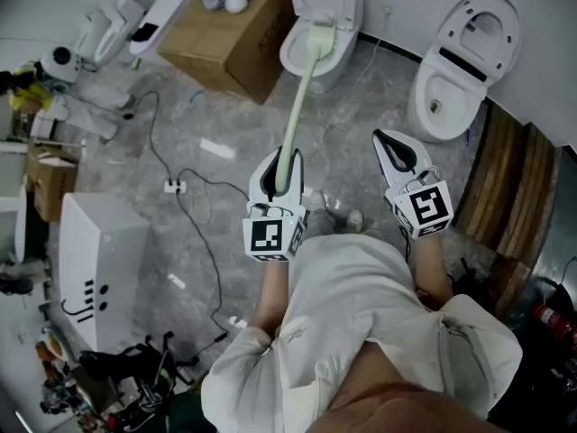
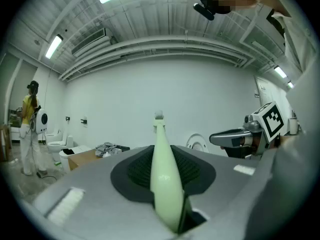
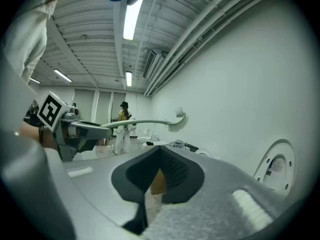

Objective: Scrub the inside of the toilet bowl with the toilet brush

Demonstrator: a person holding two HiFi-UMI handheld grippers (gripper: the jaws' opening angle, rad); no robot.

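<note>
My left gripper (image 1: 280, 159) is shut on the lower end of a pale green toilet brush (image 1: 297, 106). The long handle runs away from me to the white bristle head (image 1: 321, 38), which hangs over the open bowl of a white toilet (image 1: 301, 59) with its lid raised. In the left gripper view the handle (image 2: 164, 179) stands clamped between the jaws, its head (image 2: 159, 116) at the far end. My right gripper (image 1: 386, 141) is shut on nothing, off to the right of the brush. The right gripper view shows the brush (image 3: 150, 122) held level in the air by the left gripper (image 3: 75, 129).
A second toilet (image 1: 462, 63) stands to the right, with wooden boards (image 1: 509, 188) beside it. A cardboard box (image 1: 230, 39) sits left of the near toilet. Cables and a power strip (image 1: 174, 186) lie on the floor. A white cabinet (image 1: 99, 269) is at the left. A person in yellow (image 2: 30, 129) stands far off.
</note>
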